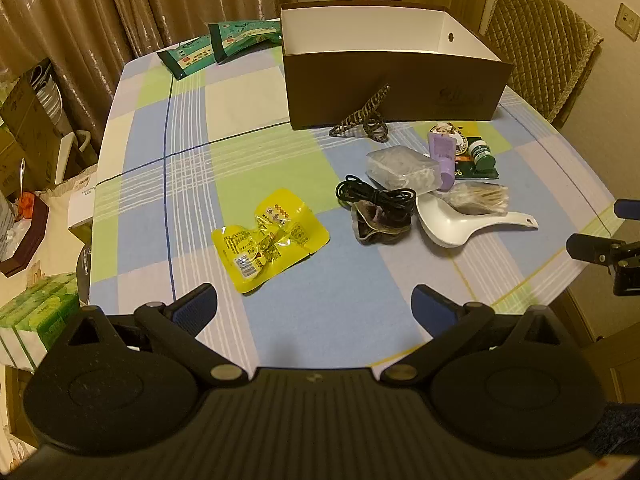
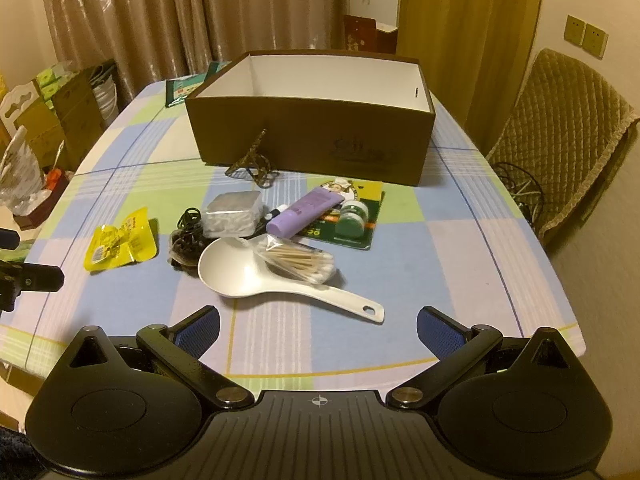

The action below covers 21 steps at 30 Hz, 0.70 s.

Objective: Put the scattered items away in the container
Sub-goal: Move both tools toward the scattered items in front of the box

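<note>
A brown box (image 1: 392, 88) (image 2: 312, 136) with a white inside stands open at the table's far side. In front of it lie a patterned hair claw (image 1: 362, 118) (image 2: 252, 164), a yellow snack pouch (image 1: 270, 238) (image 2: 120, 244), a black cable (image 1: 372, 196) (image 2: 188, 220), a clear packet (image 1: 402, 168) (image 2: 232, 216), a purple tube (image 1: 442, 158) (image 2: 306, 210), a green blister card (image 1: 478, 156) (image 2: 352, 218), a bag of cotton swabs (image 1: 480, 196) (image 2: 300, 264) and a white spoon (image 1: 460, 222) (image 2: 256, 276). My left gripper (image 1: 314, 308) is open above the near edge, nothing between its pads. My right gripper (image 2: 318, 330) is open too, just short of the spoon's handle.
Green snack packets (image 1: 216, 46) (image 2: 182, 88) lie at the table's far left. A padded chair (image 1: 548, 44) (image 2: 568, 136) stands on the right. Cartons and tissue packs (image 1: 36, 320) crowd the floor on the left. Curtains hang behind.
</note>
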Tool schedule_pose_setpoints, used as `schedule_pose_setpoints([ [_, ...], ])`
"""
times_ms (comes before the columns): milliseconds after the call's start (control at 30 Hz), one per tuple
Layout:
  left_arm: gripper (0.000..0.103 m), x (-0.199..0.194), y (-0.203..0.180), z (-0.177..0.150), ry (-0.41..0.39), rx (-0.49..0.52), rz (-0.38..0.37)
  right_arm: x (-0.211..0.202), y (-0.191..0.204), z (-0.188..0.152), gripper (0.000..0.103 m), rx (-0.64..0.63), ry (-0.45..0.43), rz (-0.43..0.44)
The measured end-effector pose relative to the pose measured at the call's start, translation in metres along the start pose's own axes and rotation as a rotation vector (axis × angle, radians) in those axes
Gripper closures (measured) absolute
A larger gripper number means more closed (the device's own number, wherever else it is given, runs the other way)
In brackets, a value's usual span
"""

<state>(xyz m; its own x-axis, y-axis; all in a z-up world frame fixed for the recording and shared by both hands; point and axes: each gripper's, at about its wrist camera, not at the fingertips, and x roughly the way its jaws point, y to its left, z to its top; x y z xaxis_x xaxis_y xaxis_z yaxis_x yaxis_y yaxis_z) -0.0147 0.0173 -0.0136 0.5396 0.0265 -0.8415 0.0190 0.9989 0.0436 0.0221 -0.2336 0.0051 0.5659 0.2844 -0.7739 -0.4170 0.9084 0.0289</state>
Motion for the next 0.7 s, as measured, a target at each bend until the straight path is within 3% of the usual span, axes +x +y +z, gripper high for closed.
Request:
schedule_pose_setpoints([
  [700, 0.001, 0.008, 0.005, 0.0, 0.022, -0.016, 0.01, 0.012, 0.003, 0.003, 0.002, 0.003, 0.017, 0.035],
])
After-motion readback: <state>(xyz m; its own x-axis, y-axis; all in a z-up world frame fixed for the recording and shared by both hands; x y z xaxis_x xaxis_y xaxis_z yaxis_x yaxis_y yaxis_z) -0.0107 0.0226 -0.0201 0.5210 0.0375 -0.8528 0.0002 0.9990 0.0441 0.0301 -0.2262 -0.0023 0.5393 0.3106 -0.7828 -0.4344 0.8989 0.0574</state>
